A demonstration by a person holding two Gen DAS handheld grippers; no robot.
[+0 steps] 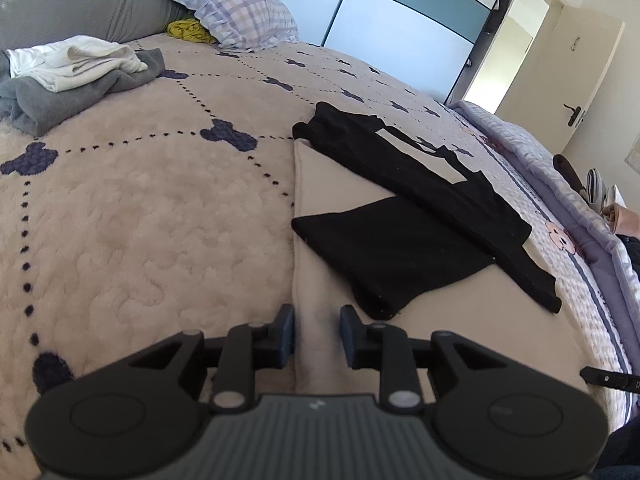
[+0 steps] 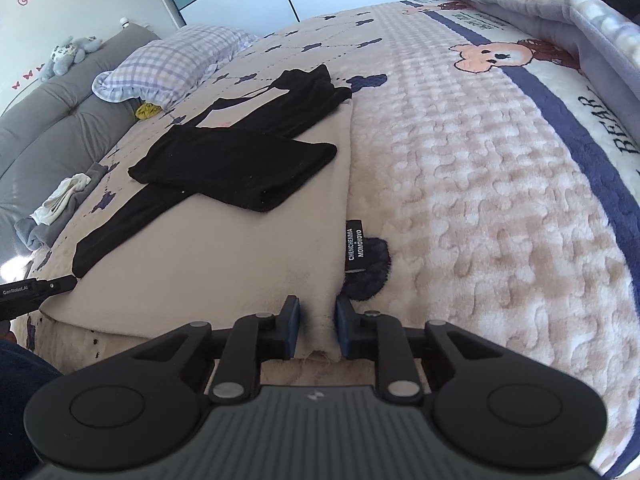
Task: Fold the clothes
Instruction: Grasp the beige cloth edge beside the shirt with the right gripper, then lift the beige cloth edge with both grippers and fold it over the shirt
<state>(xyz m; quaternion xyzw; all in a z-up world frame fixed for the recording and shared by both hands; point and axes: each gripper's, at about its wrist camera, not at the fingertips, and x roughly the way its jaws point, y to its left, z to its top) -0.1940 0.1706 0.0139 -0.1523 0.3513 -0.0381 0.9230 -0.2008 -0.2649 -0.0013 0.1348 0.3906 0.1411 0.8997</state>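
My left claw (image 1: 316,336) and right claw (image 2: 317,328) each pinch a near corner of the beige garment (image 1: 460,312) lying on the bed (image 1: 140,208); its black sleeves (image 1: 400,256) are already folded in, the body fold remains.

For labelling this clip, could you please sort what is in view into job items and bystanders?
Job:
- beige garment, both grippers' jaws pinching its near hem
- left gripper
- right gripper

Lying about:
- checked pillow
- grey and white pile
- yellow cloth
- plush toy
- blanket
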